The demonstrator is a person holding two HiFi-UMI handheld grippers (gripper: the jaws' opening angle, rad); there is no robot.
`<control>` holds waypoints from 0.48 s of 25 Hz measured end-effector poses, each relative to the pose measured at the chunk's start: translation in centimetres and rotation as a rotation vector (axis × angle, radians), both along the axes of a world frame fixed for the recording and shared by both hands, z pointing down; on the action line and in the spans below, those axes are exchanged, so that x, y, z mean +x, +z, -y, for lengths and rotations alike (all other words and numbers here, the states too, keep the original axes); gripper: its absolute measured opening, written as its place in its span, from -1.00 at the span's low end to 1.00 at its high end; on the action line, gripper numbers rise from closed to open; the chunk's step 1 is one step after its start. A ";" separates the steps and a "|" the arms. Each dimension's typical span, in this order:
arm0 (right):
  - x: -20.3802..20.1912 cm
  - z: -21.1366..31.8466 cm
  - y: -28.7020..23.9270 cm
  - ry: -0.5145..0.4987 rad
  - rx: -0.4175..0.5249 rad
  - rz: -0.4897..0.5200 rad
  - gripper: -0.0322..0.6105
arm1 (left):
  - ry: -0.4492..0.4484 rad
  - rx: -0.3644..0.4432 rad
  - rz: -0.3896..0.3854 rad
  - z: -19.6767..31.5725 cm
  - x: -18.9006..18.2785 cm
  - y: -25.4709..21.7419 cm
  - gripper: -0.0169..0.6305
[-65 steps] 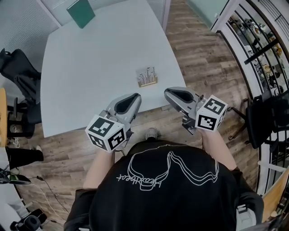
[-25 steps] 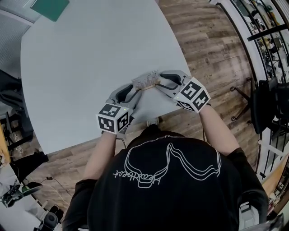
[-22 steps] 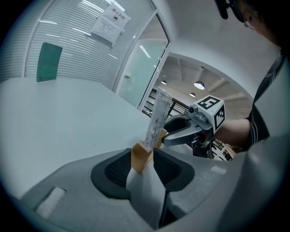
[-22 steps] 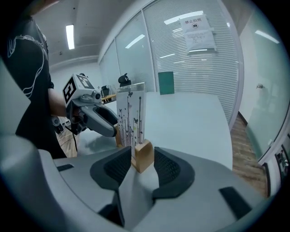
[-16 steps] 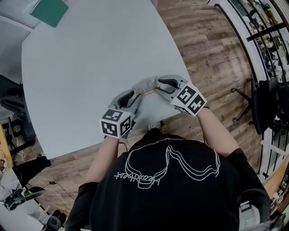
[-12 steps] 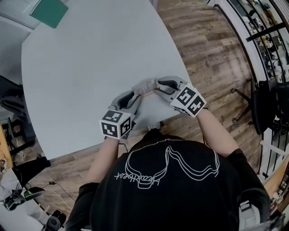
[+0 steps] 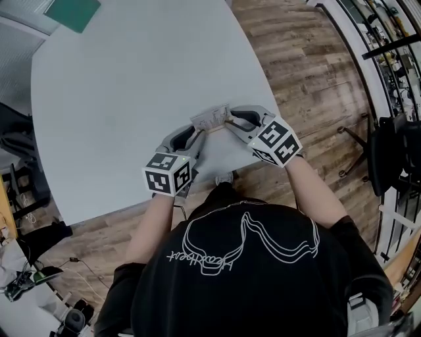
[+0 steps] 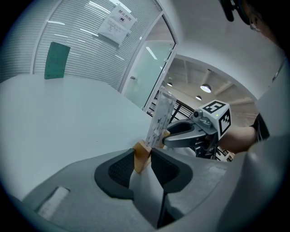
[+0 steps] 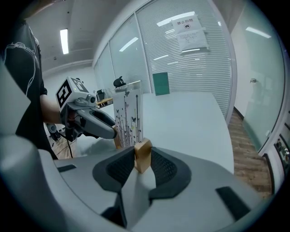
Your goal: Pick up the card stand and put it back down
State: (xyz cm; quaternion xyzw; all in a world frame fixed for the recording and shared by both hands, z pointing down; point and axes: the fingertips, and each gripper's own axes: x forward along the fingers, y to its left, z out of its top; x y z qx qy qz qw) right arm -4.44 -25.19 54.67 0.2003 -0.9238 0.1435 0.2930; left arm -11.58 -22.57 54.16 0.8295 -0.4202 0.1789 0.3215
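The card stand, a wooden base holding a clear printed card, sits near the front edge of the white table. My left gripper has the base's left end between its jaws. My right gripper has the right end. In the left gripper view the wooden end is pinched between the closing pads, with the card leaning above it. In the right gripper view the other wooden end is likewise pressed between closing pads. I cannot tell whether the stand is off the table.
A green book lies at the table's far left corner. The table's front edge runs just below the grippers, with wooden floor beyond. A dark chair stands at the right, and glass partitions rise behind the table.
Both grippers moved from the table's front edge up to the stand and took its two ends. Over the last second their jaws narrowed onto the wood.
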 end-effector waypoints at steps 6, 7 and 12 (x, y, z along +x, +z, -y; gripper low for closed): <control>0.0 0.2 0.2 0.040 0.003 -0.010 -0.55 | -0.031 -0.003 0.006 0.0 0.1 0.3 -0.57; 0.0 0.1 0.2 0.044 0.006 -0.009 -0.55 | -0.034 -0.002 0.009 0.0 0.1 0.3 -0.58; 0.0 0.1 -0.7 0.061 0.028 0.015 -0.55 | -0.047 0.029 0.014 0.0 0.1 -0.5 -0.58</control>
